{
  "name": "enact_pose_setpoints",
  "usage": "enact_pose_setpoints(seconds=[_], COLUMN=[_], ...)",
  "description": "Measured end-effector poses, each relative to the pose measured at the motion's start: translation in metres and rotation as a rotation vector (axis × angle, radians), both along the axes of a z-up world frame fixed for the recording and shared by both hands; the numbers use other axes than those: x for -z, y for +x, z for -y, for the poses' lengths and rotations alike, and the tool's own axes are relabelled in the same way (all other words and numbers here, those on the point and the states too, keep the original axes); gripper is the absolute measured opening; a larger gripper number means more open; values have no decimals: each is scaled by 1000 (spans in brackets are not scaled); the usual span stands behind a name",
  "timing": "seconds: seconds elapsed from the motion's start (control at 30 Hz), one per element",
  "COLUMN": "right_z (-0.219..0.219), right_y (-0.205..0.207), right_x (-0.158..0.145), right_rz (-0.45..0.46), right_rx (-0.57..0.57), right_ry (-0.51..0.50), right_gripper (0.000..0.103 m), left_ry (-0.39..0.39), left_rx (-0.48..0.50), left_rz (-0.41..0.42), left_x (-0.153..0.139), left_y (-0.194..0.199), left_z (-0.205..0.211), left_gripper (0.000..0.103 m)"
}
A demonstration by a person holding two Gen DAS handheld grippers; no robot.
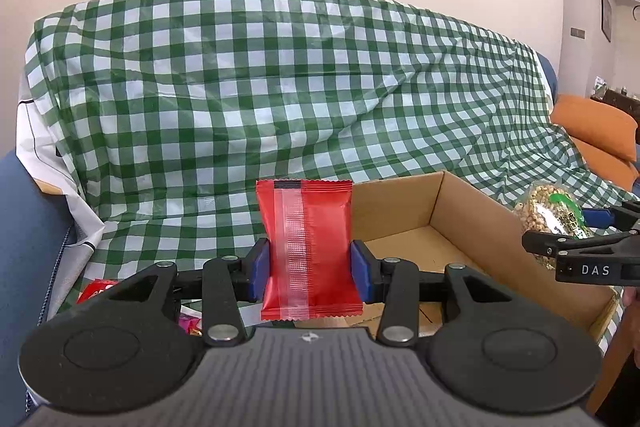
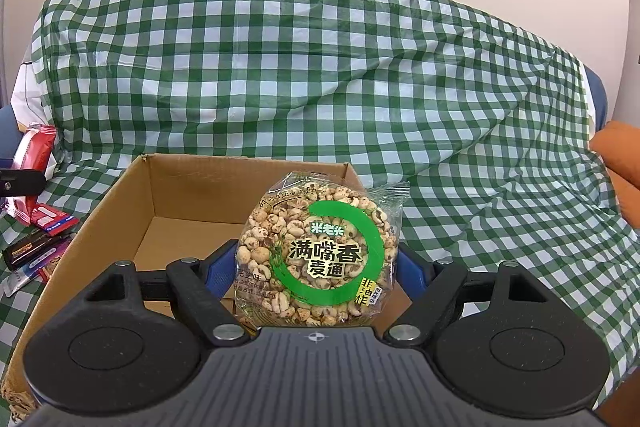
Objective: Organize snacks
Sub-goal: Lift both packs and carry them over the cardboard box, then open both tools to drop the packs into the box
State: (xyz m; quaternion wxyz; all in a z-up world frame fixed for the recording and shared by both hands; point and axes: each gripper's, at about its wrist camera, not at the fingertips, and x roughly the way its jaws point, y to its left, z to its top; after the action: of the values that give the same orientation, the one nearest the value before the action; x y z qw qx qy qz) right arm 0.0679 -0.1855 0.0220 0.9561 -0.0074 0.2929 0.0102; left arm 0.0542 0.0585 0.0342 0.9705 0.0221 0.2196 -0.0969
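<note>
In the left wrist view, the left gripper (image 1: 311, 269) pinches a glossy red foil snack packet with crimped ends (image 1: 308, 247) at lower centre, its blue pads (image 1: 362, 269) pressed against both sides. To the right sits the open brown corrugated cardboard box (image 1: 472, 211), whose visible floor looks bare, so sorting seems barely begun. More bright wrappers (image 1: 96, 289) lie at lower left on the green-and-white checked cloth (image 1: 240, 87).

In the right wrist view, the right gripper (image 2: 316, 279) clamps a round, clear crinkly bag of puffed grain with a green ring label (image 2: 320, 251), held at centre above the box's near edge. Loose flat snack packets (image 2: 40, 239) wait at the left edge, outside the box, so both held packs and that pile remain to be placed.
</note>
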Motion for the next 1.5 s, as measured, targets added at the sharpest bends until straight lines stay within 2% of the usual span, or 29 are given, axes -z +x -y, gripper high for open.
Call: enact_pose_setpoints(seconds=[0.23,0.47,0.77,1.1,1.2,1.27,1.3,1.43,1.5], right_z=[1,2,17,10,9,7,6,-4,-5], right_y=[0,-3,-10,-19,-19,-19,-17,-14,-13], right_x=[0,-2,-8,-13,-13,-12,-11,-7,-8], right_rz=[7,39,96,172,178,177,165,143,137], right_rx=[21,70,164,153,149,136,119,88,88], right_ry=[-6,-22,-29,-81,-82,-77,-77,-112,-94], right_gripper=[81,81,81,81,82,83,84,87,87], left_ry=[-17,-50,-8,6,-3,-8,7,20,25], left_rx=[23,105,224,285,305,330,321,293,280], left_rz=[21,68,109,124,109,82,92,104,131], left_x=[-1,-3,4,9,10,11,12,13,14], left_y=[-2,-11,-27,-30,-29,-28,-29,-30,-31], left_z=[3,14,49,65,63,62,63,58,55], left_gripper=[47,47,47,47,49,65,67,67,63])
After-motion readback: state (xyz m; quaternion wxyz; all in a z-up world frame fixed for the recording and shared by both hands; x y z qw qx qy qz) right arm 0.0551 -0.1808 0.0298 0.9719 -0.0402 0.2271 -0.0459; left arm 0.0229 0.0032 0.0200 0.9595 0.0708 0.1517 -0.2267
